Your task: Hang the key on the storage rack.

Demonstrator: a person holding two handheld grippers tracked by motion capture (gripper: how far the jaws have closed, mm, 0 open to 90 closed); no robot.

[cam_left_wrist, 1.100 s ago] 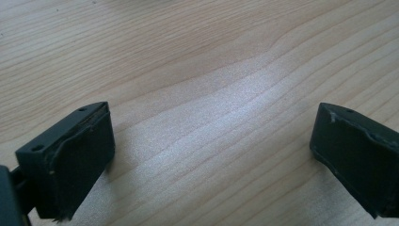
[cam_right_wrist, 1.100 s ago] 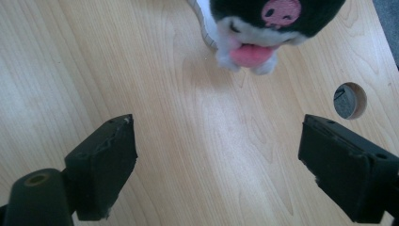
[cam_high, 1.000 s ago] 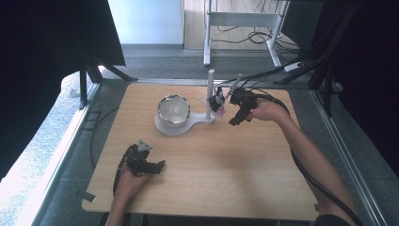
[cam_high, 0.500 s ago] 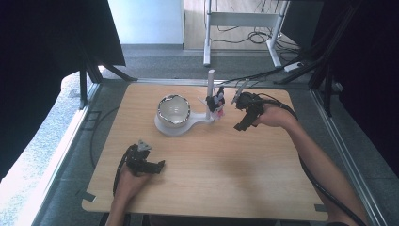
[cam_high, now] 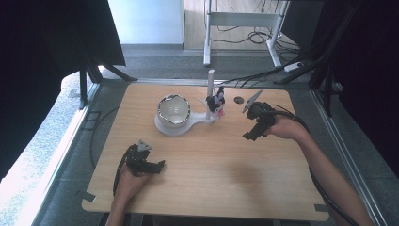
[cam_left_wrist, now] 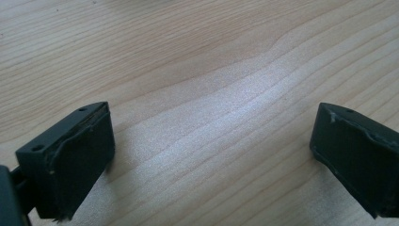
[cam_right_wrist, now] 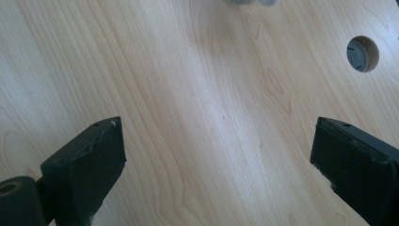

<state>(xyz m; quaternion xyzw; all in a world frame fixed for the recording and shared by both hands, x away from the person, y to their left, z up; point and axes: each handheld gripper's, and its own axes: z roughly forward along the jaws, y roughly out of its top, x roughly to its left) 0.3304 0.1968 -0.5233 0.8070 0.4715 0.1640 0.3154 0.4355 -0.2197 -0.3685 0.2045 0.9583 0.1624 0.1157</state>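
Black two-jaw left tool [cam_high: 149, 165], right tool [cam_high: 251, 134], grey triangular top plates, trailing black cables, bare forearms

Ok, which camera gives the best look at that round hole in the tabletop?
The right gripper view: the hole sits large and sharp at upper right, showing its grey inside. The high view has it as a small dark dot.

surface: wooden table [cam_high: 226, 179] | on it: white stand [cam_high: 181, 127] holding metal bowl [cam_high: 173, 109]
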